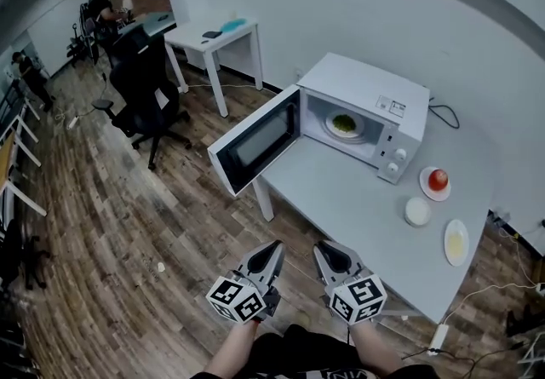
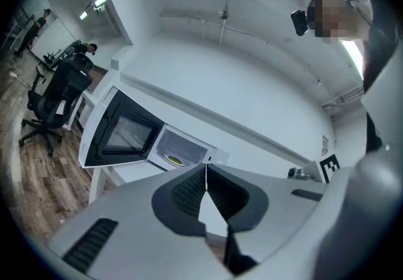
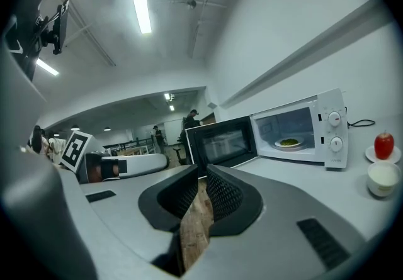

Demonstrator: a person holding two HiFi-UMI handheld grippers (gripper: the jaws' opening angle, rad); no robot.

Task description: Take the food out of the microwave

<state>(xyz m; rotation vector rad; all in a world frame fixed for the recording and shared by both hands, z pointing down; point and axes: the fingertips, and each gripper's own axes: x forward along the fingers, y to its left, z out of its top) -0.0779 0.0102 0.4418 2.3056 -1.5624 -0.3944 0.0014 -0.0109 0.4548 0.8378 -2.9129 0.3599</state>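
The microwave (image 1: 366, 96) door (image 1: 255, 143) stands open past the surface (image 1: 358, 207) edge, with a plate of green food (image 1: 344, 123) inside. Fingers of left gripper (image 1: 274, 249) and right gripper (image 1: 325, 249) are closed, empty.

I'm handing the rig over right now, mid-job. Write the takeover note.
Grippers: left gripper shut, empty; right gripper shut, empty. Both hang in front of the table, well short of the microwave.
Things: microwave on the white table, door swung open; plate of green food sits inside.
Done: door is open.
Left: reach in, grip the plate, bring it out onto the table.
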